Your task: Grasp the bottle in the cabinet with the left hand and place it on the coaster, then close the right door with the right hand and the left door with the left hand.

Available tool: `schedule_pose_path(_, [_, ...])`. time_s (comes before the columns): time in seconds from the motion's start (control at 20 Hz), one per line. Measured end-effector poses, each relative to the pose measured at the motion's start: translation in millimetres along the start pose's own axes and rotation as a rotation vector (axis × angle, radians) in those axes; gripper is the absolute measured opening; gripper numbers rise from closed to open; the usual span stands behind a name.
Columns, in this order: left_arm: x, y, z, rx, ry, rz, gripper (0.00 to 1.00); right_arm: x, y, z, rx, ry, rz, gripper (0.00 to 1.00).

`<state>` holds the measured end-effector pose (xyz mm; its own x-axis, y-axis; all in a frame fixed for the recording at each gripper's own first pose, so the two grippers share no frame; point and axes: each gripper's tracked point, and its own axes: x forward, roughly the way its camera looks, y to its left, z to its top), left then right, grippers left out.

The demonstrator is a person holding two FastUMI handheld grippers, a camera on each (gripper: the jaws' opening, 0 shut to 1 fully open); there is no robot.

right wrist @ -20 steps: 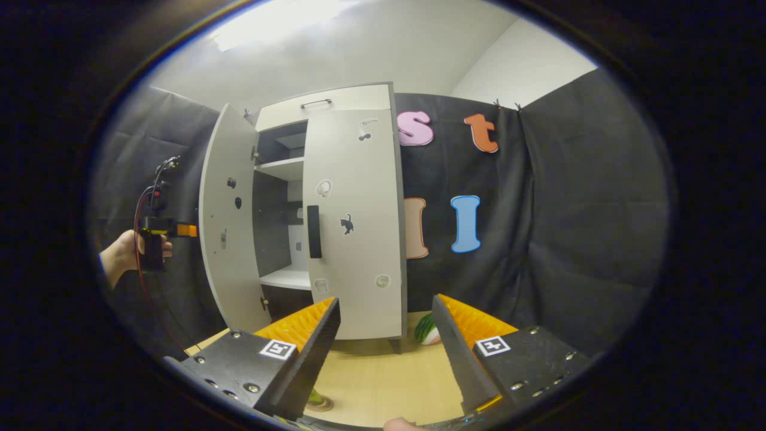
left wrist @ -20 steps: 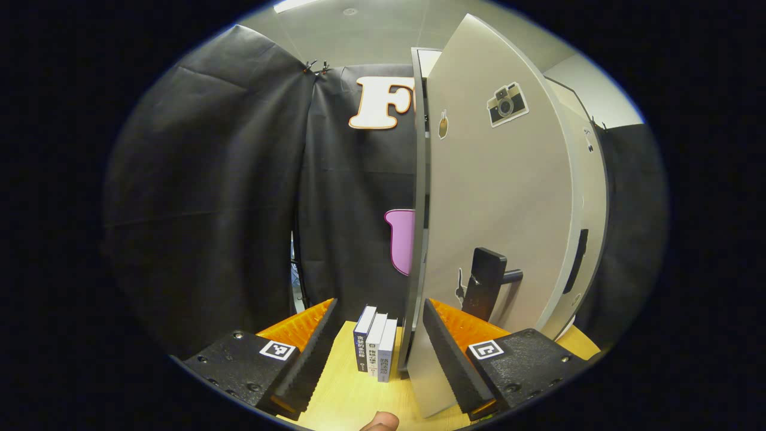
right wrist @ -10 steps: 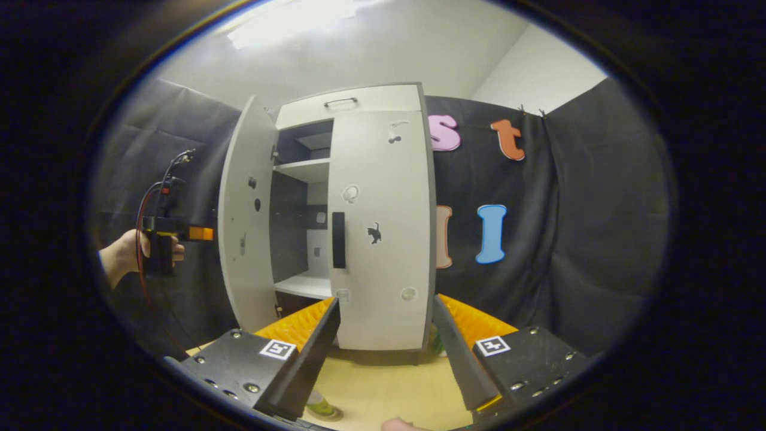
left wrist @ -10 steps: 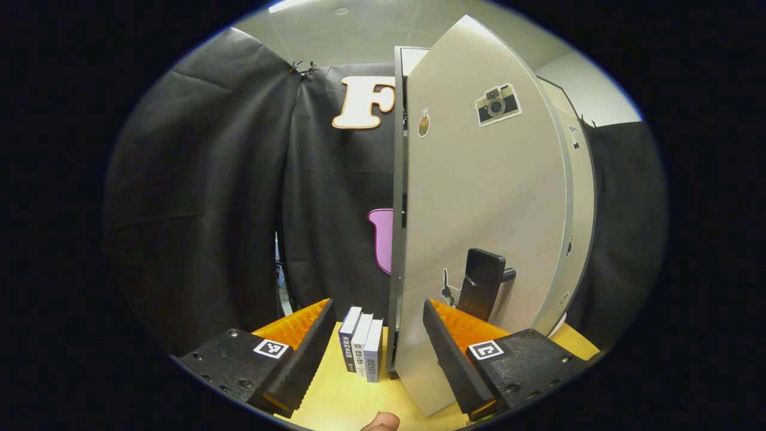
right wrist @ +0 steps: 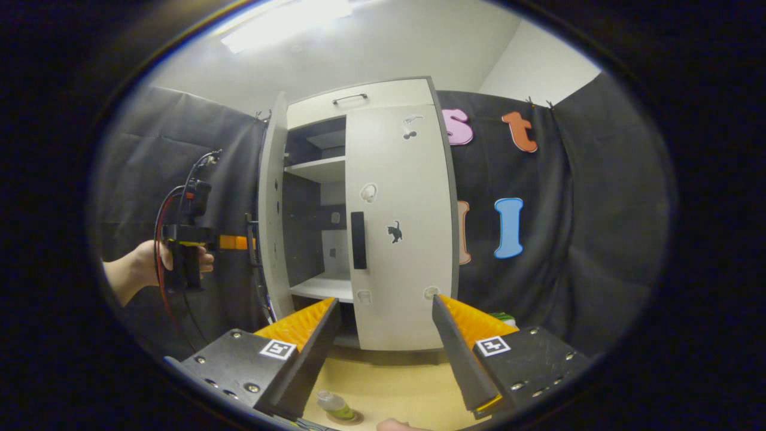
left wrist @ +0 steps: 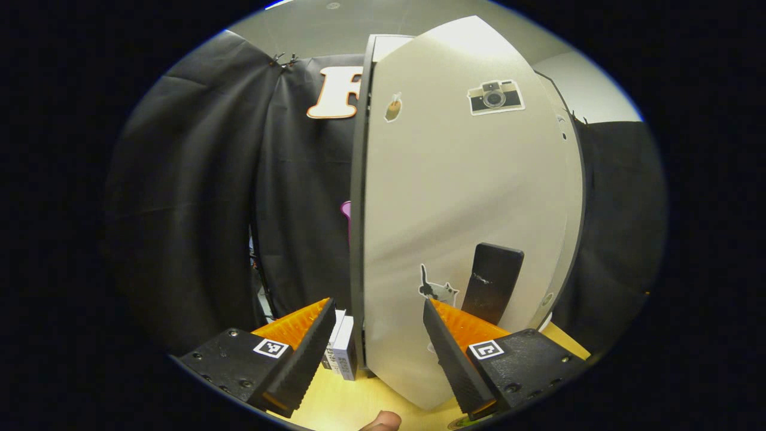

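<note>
The white cabinet's left door [left wrist: 467, 179] stands close before my left gripper [left wrist: 378, 305], which is open with nothing between its fingers. The door's black handle [left wrist: 492, 281] rises just behind the right finger. In the right gripper view the left door [right wrist: 272, 203] is ajar. A hand [right wrist: 140, 272] holds the left gripper [right wrist: 236, 242] at the door's outer face. The right door [right wrist: 401, 227] is closed. My right gripper [right wrist: 386, 302] is open and empty, back from the cabinet. Below it, a small clear bottle [right wrist: 334, 406] with green liquid stands on a round coaster [right wrist: 354, 417].
Several books [left wrist: 342, 353] stand upright on the wooden table [left wrist: 353, 401] left of the cabinet. A green object [right wrist: 499, 317] lies on the table right of the cabinet. Inside, white shelves [right wrist: 320, 287] show through the gap.
The left door has swung further toward the cabinet, with the left gripper following it. The right gripper has pulled back, and more of the bottle now shows below it.
</note>
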<state>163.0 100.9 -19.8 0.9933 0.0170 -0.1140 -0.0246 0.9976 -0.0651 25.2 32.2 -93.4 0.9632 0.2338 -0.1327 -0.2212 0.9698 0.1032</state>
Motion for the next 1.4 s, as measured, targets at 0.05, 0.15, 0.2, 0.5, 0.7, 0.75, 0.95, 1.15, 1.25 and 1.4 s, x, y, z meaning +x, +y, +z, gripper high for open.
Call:
schedule_pose_path(0.05, [2.3, -9.2, 0.3, 0.007, -0.003, -0.016, 0.94, -2.5, -5.7, 3.5, 0.002, -0.003, -0.016, 0.91])
schedule_pose_path(0.15, [3.6, -21.0, 3.9, 0.018, -0.013, -0.011, 0.95, -7.6, -17.2, 9.9, 0.009, 0.001, -0.051, 0.94])
schedule_pose_path(0.2, [2.7, -27.8, 5.2, 0.022, -0.019, -0.008, 0.95, -10.7, -20.9, 13.2, 0.013, 0.006, -0.066, 0.94])
schedule_pose_path(0.5, [-35.1, -60.3, 4.6, -0.012, -0.028, -0.043, 0.96, -24.1, -23.9, 35.2, 0.029, -0.033, -0.064, 0.94])
schedule_pose_path(0.7, [-73.6, -65.9, 13.8, 0.008, -0.060, -0.036, 0.96, -36.0, -10.0, 36.3, 0.005, -0.045, -0.029, 0.91])
schedule_pose_path(0.75, [-82.7, -68.0, 17.8, 0.014, -0.081, -0.039, 0.96, -39.1, -6.6, 36.3, 0.000, -0.046, -0.026, 0.94])
schedule_pose_path(0.95, [-109.5, -68.3, 32.2, 0.047, -0.124, -0.048, 0.96, -42.1, 5.6, 45.3, -0.002, -0.052, -0.040, 0.93])
schedule_pose_path(1.15, [-126.3, -65.3, 33.0, 0.024, -0.108, -0.066, 0.93, -32.3, 17.4, 61.5, -0.015, -0.063, -0.062, 0.93])
schedule_pose_path(1.25, [-129.5, -61.7, 34.8, 0.026, -0.110, -0.079, 0.96, -26.4, 24.8, 70.9, -0.024, -0.076, -0.073, 0.93])
schedule_pose_path(1.4, [-132.3, -58.4, 39.0, 0.042, -0.133, -0.102, 0.96, -20.5, 34.5, 74.1, -0.032, -0.071, -0.095, 0.93])
